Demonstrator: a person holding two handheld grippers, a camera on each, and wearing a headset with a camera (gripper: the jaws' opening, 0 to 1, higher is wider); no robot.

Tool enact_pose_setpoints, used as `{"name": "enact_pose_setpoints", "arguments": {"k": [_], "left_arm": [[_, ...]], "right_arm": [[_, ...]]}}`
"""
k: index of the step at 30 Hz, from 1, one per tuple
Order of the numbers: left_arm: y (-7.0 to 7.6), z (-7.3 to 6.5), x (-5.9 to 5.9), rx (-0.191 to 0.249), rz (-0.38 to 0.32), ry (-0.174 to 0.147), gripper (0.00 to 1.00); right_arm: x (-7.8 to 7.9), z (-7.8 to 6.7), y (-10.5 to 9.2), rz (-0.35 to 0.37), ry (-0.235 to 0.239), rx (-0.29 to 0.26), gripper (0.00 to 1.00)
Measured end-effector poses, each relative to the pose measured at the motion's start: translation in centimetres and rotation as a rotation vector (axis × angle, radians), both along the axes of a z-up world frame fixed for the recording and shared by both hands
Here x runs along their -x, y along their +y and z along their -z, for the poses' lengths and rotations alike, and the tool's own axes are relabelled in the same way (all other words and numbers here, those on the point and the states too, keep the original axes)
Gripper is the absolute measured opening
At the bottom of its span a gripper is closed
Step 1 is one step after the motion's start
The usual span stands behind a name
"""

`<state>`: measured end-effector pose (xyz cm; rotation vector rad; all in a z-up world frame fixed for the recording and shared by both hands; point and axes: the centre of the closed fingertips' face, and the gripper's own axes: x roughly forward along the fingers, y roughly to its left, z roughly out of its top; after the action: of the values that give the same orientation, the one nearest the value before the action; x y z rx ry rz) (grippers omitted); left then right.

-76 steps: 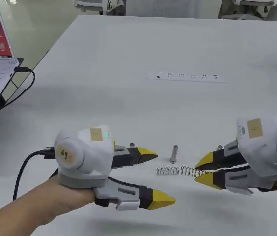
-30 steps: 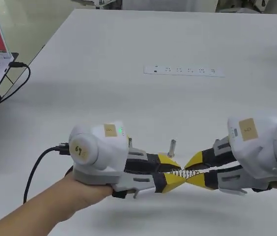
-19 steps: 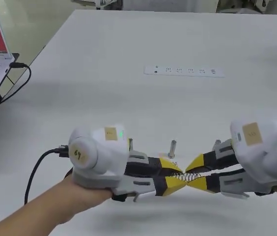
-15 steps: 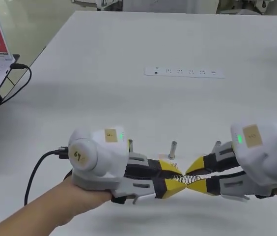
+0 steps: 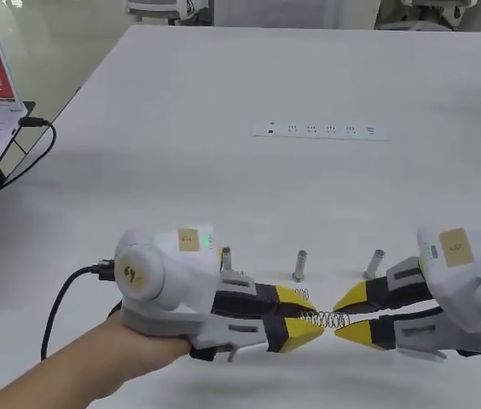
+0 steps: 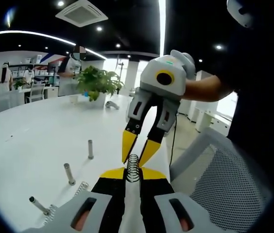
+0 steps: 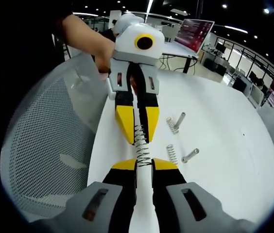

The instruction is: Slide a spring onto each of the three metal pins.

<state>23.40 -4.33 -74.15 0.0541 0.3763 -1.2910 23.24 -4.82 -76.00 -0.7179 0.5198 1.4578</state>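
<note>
head view: we see left gripper point(image 5: 315, 316) and right gripper point(image 5: 336, 317) each pinching one end of the spring point(image 5: 326, 320); pins point(image 5: 299, 266) just beyond.

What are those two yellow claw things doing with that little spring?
A person holds a gripper in each hand. The left gripper and the right gripper each pinch one end of a small spring, holding it between them low over the white table. Three metal pins stand just behind, and none has a spring on it yet. Two more springs lie on the table beside the pins.
</note>
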Motion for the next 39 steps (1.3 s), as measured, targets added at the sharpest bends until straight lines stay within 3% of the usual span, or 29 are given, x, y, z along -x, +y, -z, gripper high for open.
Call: {"name": "enact_pose_setpoints", "arguments": {"k": [21,39], "left_arm": [[0.4,1.4,0.3,-0.025,0.008,0.010,0.02],[0.0,2.4,0.4,-0.061,0.024,0.014,0.02]], "right_arm": [[0.6,-1.9,0.6,-0.063,-0.041,-0.003,0.08],[1.3,-3.6,2.5,-0.078,0.002,-0.113,0.08]]}}
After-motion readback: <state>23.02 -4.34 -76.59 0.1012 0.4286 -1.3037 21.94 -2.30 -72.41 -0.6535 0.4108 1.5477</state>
